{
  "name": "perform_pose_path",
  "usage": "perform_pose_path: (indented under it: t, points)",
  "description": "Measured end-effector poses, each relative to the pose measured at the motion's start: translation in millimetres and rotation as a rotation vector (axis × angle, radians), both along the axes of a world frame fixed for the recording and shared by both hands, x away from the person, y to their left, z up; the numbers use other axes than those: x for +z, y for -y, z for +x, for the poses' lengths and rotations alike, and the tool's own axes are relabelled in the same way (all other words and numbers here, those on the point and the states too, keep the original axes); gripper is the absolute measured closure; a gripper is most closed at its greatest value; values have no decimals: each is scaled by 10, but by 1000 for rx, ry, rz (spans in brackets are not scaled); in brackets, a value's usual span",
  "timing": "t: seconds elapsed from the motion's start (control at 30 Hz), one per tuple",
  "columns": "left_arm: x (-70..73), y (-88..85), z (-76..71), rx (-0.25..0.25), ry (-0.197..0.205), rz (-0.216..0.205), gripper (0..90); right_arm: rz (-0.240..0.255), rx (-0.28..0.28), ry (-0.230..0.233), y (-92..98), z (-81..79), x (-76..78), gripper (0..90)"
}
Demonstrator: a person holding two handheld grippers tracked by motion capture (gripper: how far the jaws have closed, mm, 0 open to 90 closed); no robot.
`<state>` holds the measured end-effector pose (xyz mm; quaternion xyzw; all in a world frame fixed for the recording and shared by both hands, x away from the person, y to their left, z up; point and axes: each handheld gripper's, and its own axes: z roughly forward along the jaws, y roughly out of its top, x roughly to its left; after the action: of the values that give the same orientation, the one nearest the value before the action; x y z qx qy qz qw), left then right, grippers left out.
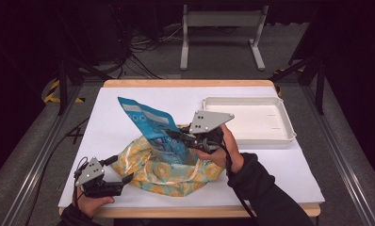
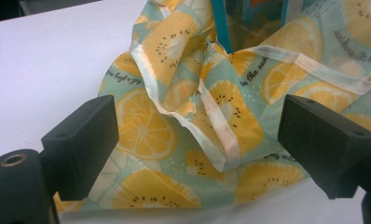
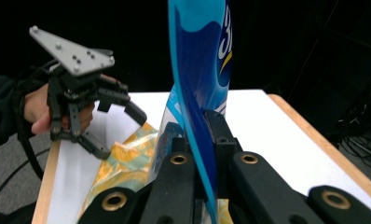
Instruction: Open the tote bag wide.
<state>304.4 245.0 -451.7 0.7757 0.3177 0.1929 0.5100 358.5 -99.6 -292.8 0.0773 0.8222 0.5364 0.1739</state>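
Observation:
A blue snack pouch [image 1: 150,129] stands tilted, its lower end inside a lemon-print fabric bag [image 1: 167,170] crumpled on the white table. My right gripper [image 1: 180,136] is shut on the pouch's edge; in the right gripper view the blue pouch [image 3: 200,60] rises from between the pressed jaws. My left gripper [image 1: 122,172] rests at the bag's left edge, open. In the left gripper view its jaws stand wide apart on either side of the bag's [image 2: 207,121] folded rim and pale seam, not touching it. The left gripper [image 3: 123,128] also appears open in the right gripper view.
A white tray [image 1: 280,132] sits at the table's right rear. The table [image 1: 129,101] has a wooden edge all round. A metal frame stand [image 1: 221,21] and cables lie on the floor beyond.

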Motion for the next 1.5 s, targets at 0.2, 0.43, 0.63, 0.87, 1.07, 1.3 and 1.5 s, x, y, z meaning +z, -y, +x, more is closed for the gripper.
perform_pose_path:
  t: [0.2,0.43,0.63,0.87,1.07,1.3,1.5]
  points:
    - [-28,-19,32,4,-16,2,128,32,-10,10,-16,10,149,895]
    - [-36,-16,39,5,-21,16,128,38,-10,37,-103,2,290,894]
    - [-46,32,66,10,-44,61,144,68,-20,60,-109,10,426,895]
    - [-47,36,72,12,-49,63,153,91,-42,80,5,14,564,895]
    - [-49,33,68,10,-49,60,153,108,-78,97,154,33,666,895]
    - [-50,26,66,4,-48,50,153,114,-148,103,410,92,685,896]
    - [-50,23,70,6,-46,51,153,113,-209,106,639,153,656,896]
